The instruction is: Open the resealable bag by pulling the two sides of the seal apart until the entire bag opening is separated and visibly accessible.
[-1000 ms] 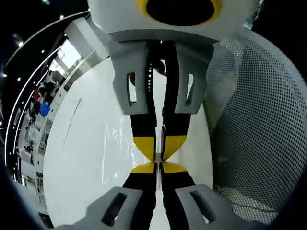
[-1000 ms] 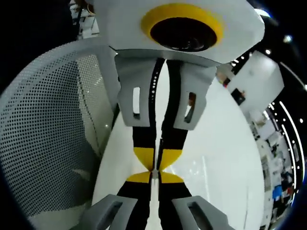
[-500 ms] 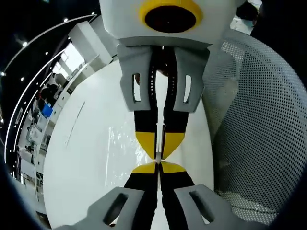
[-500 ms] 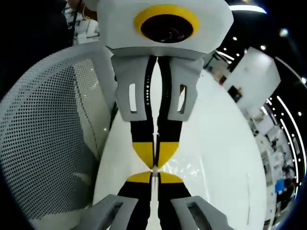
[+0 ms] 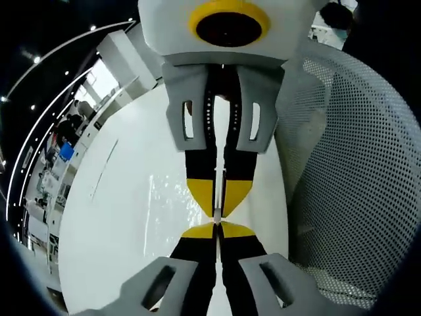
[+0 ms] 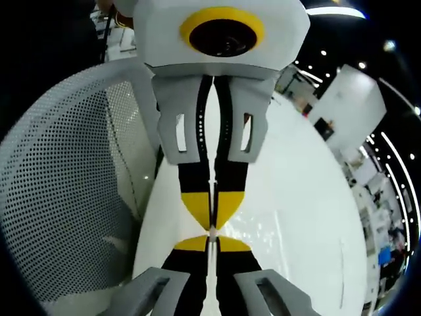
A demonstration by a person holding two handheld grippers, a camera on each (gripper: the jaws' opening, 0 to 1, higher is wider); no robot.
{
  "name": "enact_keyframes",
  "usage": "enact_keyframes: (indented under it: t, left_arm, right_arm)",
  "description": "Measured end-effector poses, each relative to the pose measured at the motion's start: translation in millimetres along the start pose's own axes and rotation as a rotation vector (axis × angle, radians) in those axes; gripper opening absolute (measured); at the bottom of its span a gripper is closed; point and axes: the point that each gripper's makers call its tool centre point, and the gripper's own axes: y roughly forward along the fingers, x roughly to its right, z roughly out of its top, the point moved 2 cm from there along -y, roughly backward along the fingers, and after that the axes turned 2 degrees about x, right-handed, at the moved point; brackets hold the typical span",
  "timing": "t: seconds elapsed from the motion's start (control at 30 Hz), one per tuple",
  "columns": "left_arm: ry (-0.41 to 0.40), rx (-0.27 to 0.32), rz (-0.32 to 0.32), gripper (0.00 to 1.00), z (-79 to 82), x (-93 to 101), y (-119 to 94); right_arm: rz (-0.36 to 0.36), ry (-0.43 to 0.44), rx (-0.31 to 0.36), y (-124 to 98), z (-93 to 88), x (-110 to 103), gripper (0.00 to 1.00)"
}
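The clear resealable bag point(image 5: 163, 197) lies as a glinting film on the white table point(image 5: 112, 224); in the right gripper view its shine point(image 6: 266, 230) shows to the right of the jaws. My left gripper point(image 5: 216, 228) rises from below, its black-and-yellow jaws pressed together. My right gripper point(image 5: 218, 212) comes down from the top, also shut, and meets it tip to tip. A thin strip of clear film runs between the closed jaws. In the right gripper view my right gripper point(image 6: 211, 238) and left gripper point(image 6: 212, 224) meet the same way.
A white perforated mesh surface point(image 5: 355, 164) curves close beside the grippers and appears again in the right gripper view point(image 6: 66, 191). Beyond the table's far edge are ceiling lights, shelves and people point(image 5: 62, 135).
Both views have shifted a little, and the facing gripper looks slightly smaller and higher. The tips still meet and both pairs of jaws stay shut.
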Motion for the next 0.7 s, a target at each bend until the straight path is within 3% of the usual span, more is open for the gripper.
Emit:
enact_keyframes:
  t: [0.13, 0.4, 0.7]
  left_arm:
    - [0.036, -0.043, -0.006, 0.0, -1.3, 3.9, 4.2]
    - [0.063, -0.05, -0.023, 0.0, -1.1, 5.8, 4.0]
    - [0.038, -0.026, -0.026, 0.0, -0.2, 9.2, 3.6]
  right_arm:
    - [0.001, -0.031, -0.025, 3.1, -1.0, -2.1, 0.0]
    - [0.025, -0.106, -0.047, 7.1, -0.1, -2.9, 0.0]
    - [0.051, -0.063, -0.049, 2.7, -5.2, -8.3, 0.0]
